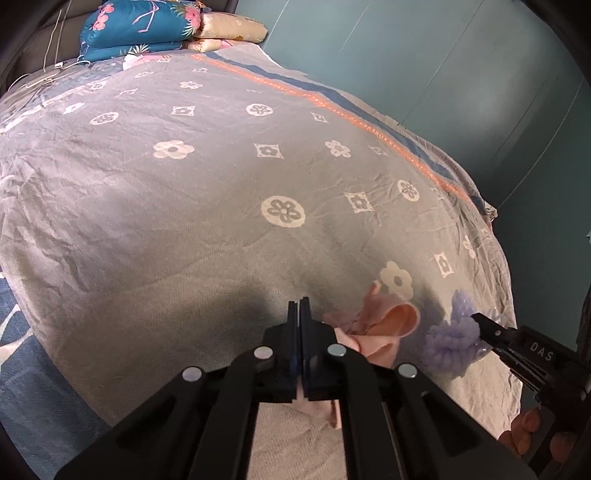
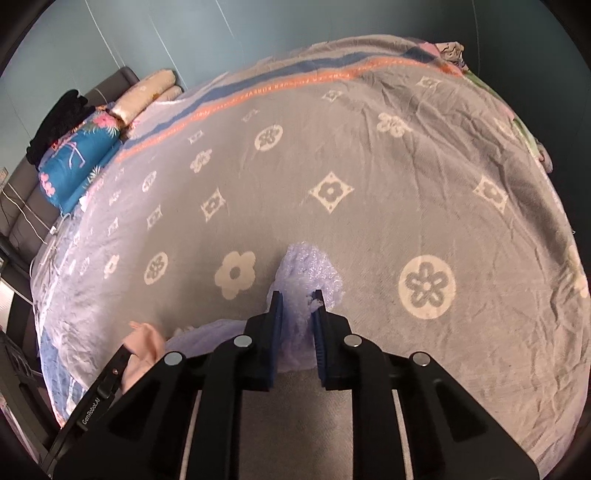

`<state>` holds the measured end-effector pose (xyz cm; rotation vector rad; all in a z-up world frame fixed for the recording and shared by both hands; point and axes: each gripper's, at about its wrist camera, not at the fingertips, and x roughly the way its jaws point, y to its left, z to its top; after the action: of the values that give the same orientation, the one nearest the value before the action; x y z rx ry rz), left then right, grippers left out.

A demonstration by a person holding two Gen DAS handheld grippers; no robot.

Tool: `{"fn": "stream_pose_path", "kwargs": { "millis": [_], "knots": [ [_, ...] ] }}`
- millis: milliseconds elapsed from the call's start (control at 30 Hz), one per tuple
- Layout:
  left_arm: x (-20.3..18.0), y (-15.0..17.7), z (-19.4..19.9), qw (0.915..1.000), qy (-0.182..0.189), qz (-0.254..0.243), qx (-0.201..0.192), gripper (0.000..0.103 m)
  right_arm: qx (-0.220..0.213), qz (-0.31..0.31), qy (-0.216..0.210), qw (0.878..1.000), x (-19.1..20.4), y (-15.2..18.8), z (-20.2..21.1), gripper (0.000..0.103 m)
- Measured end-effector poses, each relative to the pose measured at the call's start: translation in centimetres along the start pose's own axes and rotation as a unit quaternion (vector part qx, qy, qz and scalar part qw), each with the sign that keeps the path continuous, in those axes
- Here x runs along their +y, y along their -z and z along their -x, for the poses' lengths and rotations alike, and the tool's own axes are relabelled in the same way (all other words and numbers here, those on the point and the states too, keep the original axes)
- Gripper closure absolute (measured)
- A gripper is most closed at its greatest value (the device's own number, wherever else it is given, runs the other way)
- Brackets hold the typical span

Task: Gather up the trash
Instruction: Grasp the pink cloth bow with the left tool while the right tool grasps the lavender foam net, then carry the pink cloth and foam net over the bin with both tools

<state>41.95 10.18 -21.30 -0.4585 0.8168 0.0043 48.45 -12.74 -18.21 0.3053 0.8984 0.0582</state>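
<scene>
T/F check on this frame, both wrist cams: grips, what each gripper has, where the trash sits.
1. The left gripper is shut on the pink wrapper. True: pink material shows between and below its closed pads.
2. The right gripper is wide open over bare blanket. False: its pads press on the lilac bubble wrap.
3. Both pieces of trash lie on the grey flower-print blanket. True.
4. The pink wrapper lies up by the folded blue floral quilt. False: it is at the near edge, beside the bubble wrap.
5. The two grippers grip the same piece. False: each grips its own.
</scene>
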Motion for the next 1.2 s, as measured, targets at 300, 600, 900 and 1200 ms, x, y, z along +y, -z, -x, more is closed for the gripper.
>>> {"fn": "stream_pose_path", "kwargs": {
  "millis": [300,600,900,1200],
  "knots": [
    [-0.2,-0.8,3.2,0.9997,0.017,0.002,-0.018,0.102,-0.017,-0.014,-0.025,0.999,-1.1,-0.6,3.8,0.088],
    [-1.1,-0.6,9.1,0.998,0.023,-0.025,-0.054,0.102,-0.03,-0.018,-0.064,0.997,-1.4,0.3,9.4,0.088],
    [-2.7,1.2,15.0,0.9956,0.038,-0.059,-0.062,0.102,-0.039,-0.013,-0.1,0.994,-2.0,2.3,15.3,0.088],
    [-4.8,3.7,21.2,0.9893,0.057,-0.106,-0.082,0.102,-0.053,-0.002,-0.124,0.991,-3.7,5.3,21.8,0.088]
  ]
}}
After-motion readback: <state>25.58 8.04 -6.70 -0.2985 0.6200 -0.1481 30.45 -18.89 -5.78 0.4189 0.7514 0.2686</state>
